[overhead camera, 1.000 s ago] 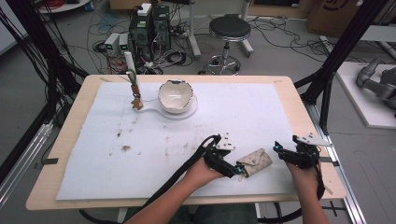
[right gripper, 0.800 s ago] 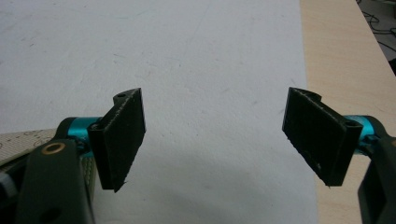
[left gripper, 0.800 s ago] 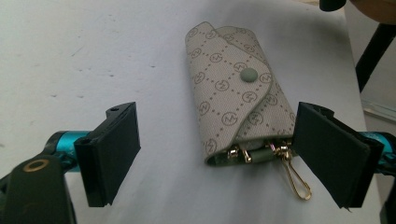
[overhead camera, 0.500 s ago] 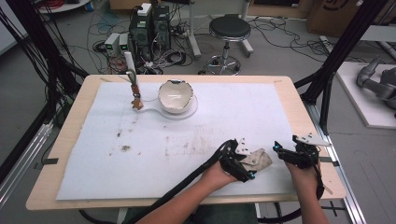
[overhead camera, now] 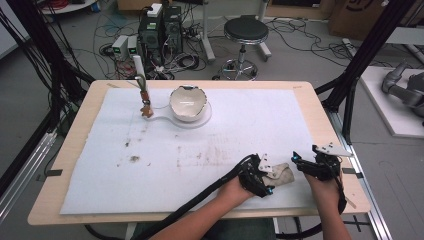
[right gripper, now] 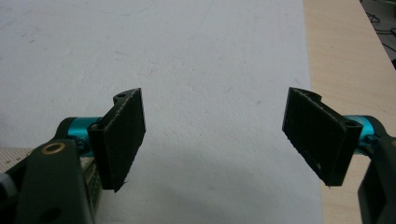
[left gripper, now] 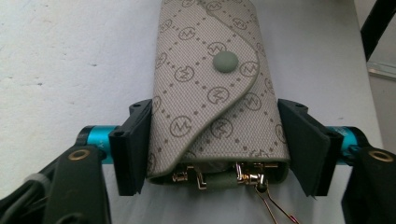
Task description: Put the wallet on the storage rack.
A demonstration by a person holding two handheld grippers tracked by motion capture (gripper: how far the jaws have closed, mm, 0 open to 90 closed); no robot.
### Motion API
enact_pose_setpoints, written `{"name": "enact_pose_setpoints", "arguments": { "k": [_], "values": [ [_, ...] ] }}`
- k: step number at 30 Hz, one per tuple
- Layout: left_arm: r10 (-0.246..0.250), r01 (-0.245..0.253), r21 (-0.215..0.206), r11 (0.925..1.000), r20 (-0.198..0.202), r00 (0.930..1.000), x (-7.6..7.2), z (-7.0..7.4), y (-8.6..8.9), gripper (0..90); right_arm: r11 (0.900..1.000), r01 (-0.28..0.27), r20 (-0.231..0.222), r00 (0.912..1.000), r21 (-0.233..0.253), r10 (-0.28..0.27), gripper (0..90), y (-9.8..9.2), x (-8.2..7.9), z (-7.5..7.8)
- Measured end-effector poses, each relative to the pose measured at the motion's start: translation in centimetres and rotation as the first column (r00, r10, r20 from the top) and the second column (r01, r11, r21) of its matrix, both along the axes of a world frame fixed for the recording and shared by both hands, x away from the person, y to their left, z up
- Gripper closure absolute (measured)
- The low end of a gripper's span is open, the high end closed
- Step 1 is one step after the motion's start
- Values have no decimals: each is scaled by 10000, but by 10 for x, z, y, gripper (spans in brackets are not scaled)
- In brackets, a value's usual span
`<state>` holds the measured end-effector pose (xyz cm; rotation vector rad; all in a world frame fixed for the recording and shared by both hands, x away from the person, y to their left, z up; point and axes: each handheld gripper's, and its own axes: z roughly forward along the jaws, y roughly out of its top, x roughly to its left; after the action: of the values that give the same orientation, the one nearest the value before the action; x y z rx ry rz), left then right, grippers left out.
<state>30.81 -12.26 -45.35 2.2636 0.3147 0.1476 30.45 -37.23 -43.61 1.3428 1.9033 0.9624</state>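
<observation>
step: grasping pouch (left gripper: 212, 93) near table's (overhead camera: 320, 115) front-right edge | left gripper (left gripper: 215, 144) straddles it, jaws not quite clamped (snap flap shut) | right gripper (right gripper: 219, 135) spread wide, empty | next: squeeze, lift

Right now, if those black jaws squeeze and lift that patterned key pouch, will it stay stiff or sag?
The key pouch looks like soft woven fabric, so it probably gives under the left gripper. Its snapped flap should keep it folded. The gold key clips at its open end would likely dangle.

Patterned pouch (left gripper: 210, 93) (flap snapped) between left gripper (left gripper: 215, 140) jaws, white mat (left gripper: 70, 60)
</observation>
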Motion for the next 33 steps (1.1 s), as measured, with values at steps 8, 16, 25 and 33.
{"name": "enact_pose_setpoints", "arguments": {
  "k": [8,16,25,33],
  "values": [
    [292,-293,-48,9996,-81,9995,1,6,13,365,10000,-12,-58,10000,19,12,217,0,1,-1],
    [766,-758,-415,9963,180,9969,11,37,55,365,10000,-46,-51,10000,52,46,217,2,1,-1],
    [1733,-1691,-705,9831,580,9832,29,73,117,365,9998,-206,-25,9998,-36,206,217,5,1,-1],
    [2960,-2878,-946,9530,886,9511,39,94,178,365,9997,-247,-90,9997,-20,247,217,5,1,-2]
  ]
}}
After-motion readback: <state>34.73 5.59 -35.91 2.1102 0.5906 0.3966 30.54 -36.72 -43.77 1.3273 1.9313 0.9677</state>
